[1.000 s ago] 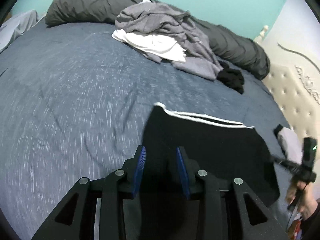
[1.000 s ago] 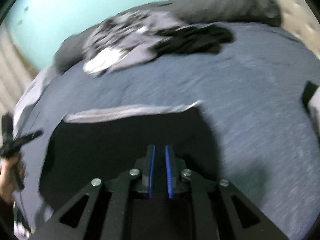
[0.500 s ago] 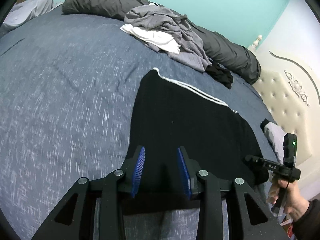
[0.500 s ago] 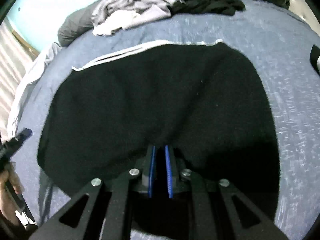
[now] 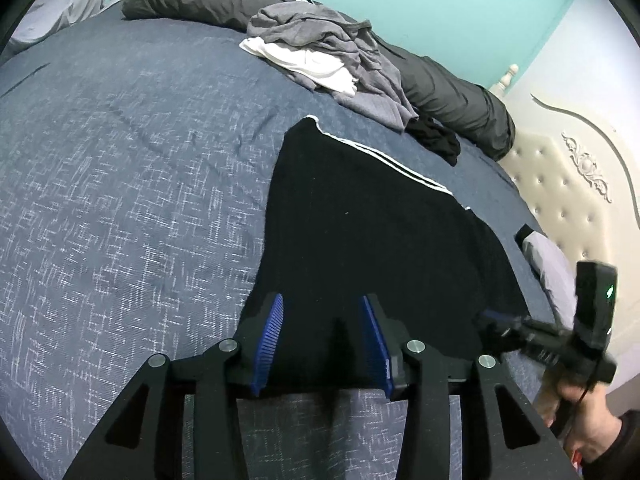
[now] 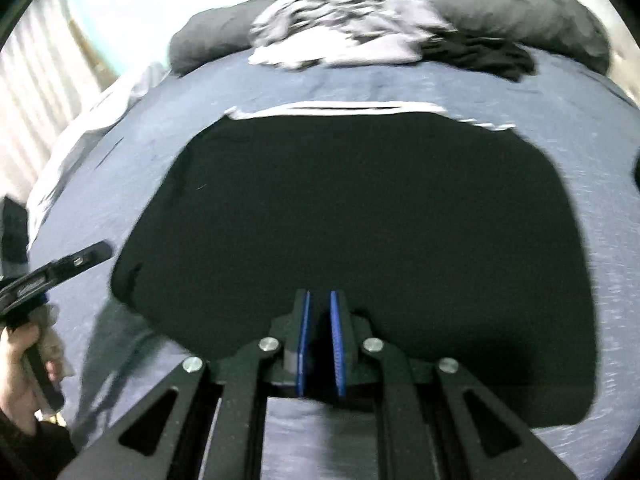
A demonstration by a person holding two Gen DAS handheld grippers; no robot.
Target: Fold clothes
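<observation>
One flat black garment with white striped edge (image 5: pixel 360 240) spread on blue-grey woven bedspread (image 5: pixel 120 180). One heap of grey and white clothes (image 5: pixel 320 48) beyond, one small black item (image 5: pixel 434 140) beside it. Left gripper (image 5: pixel 322 320) gaping over near hem, as before. Right gripper (image 6: pixel 319 320) narrow gap, grasping nothing visible; half second ago nearly closed.

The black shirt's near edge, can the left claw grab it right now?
Probably yes. The left claw is open, its fingers either side of the black shirt near its closest edge, with nothing between them.
</observation>
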